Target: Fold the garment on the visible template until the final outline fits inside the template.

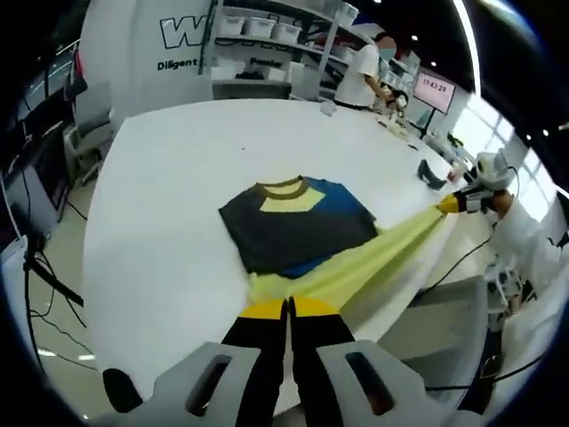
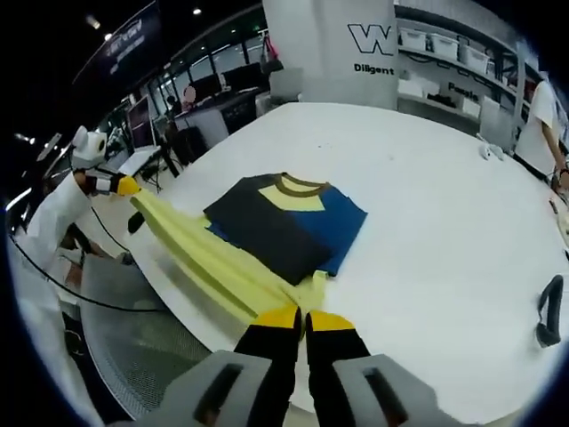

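Both pairs of jaws are pressed together on the pale yellow hem of the garment (image 1: pixel 298 227): the left gripper (image 1: pixel 288 309) pinches one end and the right gripper (image 2: pixel 303 317) the other, stretching it taut off the table edge. The rest lies flat on the white table (image 1: pixel 178 178). Behind stand shelves (image 1: pixel 267 36), a wall screen (image 1: pixel 434 89) and a person (image 1: pixel 360 76).

left tool (image 1: pixel 288 310): jaws closed on garment's yellow hem
right tool (image 1: pixel 452 204): pinching far hem end
garment (image 1: pixel 298 227): flat on white surface (image 1: pixel 178 178)
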